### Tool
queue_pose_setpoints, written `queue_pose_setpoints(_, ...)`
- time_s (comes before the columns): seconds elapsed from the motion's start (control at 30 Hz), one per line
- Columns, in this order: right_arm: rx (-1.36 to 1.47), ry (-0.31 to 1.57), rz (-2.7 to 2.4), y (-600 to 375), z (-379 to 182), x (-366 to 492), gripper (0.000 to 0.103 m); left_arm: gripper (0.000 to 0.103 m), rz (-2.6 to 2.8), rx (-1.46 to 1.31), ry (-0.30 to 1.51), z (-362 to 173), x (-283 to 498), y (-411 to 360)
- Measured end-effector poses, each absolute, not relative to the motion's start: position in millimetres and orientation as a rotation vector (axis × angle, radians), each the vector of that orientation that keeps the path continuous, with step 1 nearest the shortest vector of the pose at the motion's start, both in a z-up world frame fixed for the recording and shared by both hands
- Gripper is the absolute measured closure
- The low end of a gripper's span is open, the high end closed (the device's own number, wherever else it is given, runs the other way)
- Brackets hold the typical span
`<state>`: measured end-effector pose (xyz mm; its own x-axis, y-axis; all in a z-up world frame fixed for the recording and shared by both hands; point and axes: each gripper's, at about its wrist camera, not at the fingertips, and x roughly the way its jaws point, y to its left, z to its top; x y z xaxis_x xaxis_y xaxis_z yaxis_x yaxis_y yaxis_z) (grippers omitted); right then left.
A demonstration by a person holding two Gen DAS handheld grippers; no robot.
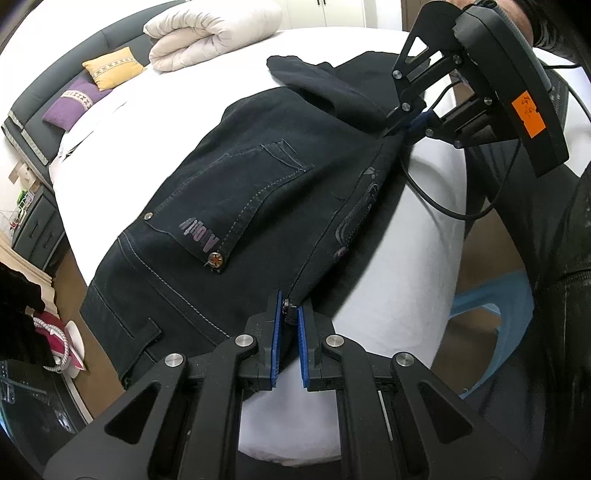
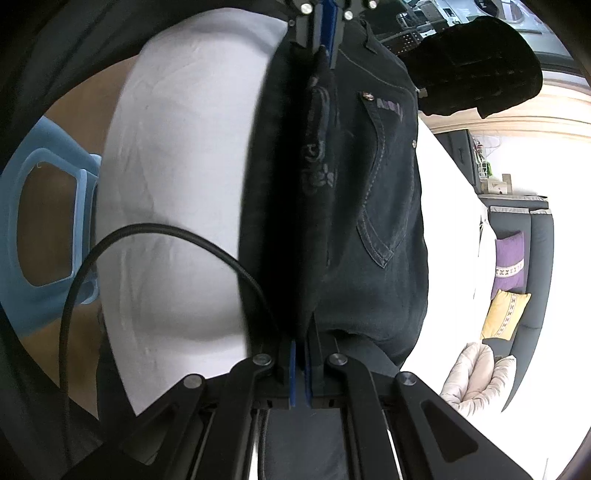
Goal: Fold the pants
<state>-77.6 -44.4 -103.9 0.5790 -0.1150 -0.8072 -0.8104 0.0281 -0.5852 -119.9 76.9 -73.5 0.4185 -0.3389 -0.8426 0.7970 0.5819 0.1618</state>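
Near bed (image 1: 406,236) edge: both grippers, left (image 1: 290,314) and right (image 1: 400,127), clamped on pants (image 1: 236,192) fold edge, keeping it taut for laying flat.

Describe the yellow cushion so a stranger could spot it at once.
Start at the white bed and go to its dark headboard. Two small cushions lean there beside a rolled cream duvet. The yellow cushion sits between the duvet and the purple cushion; both have a patterned band, so colour separates them.
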Motion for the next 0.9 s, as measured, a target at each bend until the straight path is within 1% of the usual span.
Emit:
queue_pose_setpoints(0.13,-1.484,0.835,0.621,-42.8,-111.4,-90.5,0.098,0.095,-0.755,0.584,0.880,-75.4,-113.7,88.9)
queue_pose_setpoints(0.17,-1.498,0.829,0.613,-42.0,-115.1,-93.4,0.098,0.093,-0.743,0.582,0.876,-76.7,-112.8,90.4)
queue_pose_setpoints(0.23,-1.521,0.820,0.589,-35.4,-120.6,-96.9,0.097,0.092,-0.722,0.584,0.867,-78.2,-115.3,91.5)
queue_pose_setpoints(0.3,-1.529,0.820,0.565,-31.4,-125.5,-99.8,0.096,0.088,-0.696,0.591,0.881,-74.4,-115.7,93.7)
queue_pose_setpoints(0.37,-1.526,0.823,0.545,-28.4,-127.3,-103.3,0.096,0.087,-0.694,0.574,0.910,-69.0,-116.7,97.8)
queue_pose_setpoints(0.5,-1.497,0.834,0.506,-23.9,-127.7,-103.2,0.096,0.087,-0.676,0.464,0.964,-45.3,-114.1,114.0)
queue_pose_setpoints(0.6,-1.488,0.832,0.479,-20.8,-129.6,-102.3,0.096,0.087,-0.645,0.342,0.936,-24.8,-103.3,117.1)
queue_pose_setpoints(0.7,-1.491,0.823,0.456,-18.9,-131.6,-104.0,0.096,0.087,-0.644,0.235,0.879,-10.6,-87.6,97.2)
queue_pose_setpoints(0.8,-1.474,0.820,0.432,-18.5,-131.8,-104.7,0.096,0.087,-0.623,0.224,0.903,-24.0,-66.5,59.0)
queue_pose_setpoints(0.87,-1.426,0.818,0.409,-18.8,-131.3,-102.8,0.096,0.087,-0.614,0.194,0.966,-51.3,-48.8,38.4)
queue_pose_setpoints(0.9,-1.404,0.817,0.399,-19.1,-130.8,-102.6,0.096,0.087,-0.579,0.187,1.026,-71.3,-38.3,31.9)
